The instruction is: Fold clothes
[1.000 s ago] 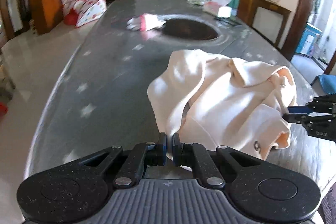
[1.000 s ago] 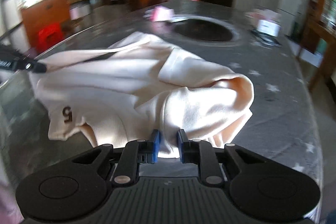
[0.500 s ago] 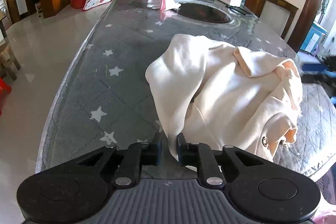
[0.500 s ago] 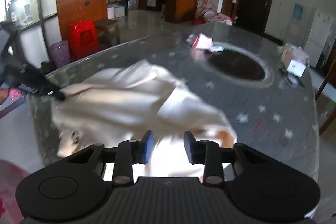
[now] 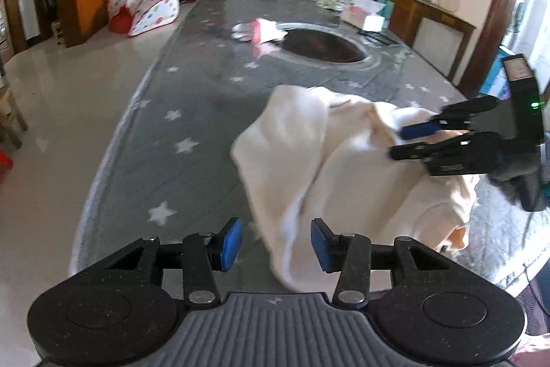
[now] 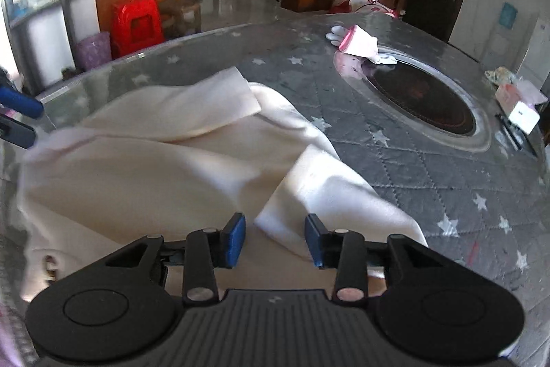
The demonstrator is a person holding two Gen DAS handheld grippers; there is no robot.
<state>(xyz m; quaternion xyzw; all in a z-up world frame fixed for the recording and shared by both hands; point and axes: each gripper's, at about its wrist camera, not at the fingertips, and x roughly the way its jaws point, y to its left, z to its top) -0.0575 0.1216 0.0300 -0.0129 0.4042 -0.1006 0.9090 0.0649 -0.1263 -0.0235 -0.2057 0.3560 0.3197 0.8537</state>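
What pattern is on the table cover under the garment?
Grey quilted table cover with scattered white stars; clearest in the right wrist view, beside the cream garment.

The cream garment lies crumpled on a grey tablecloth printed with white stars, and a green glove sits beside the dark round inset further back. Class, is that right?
Not quite. The glove is pink and white, not green, as the right wrist view shows. The cream garment, the grey starred tablecloth and the dark round inset are as stated.

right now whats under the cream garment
The cream garment lies bunched on the grey star-patterned table cover, which shows all round it. Whatever sits beneath the folds themselves is covered and cannot be seen.
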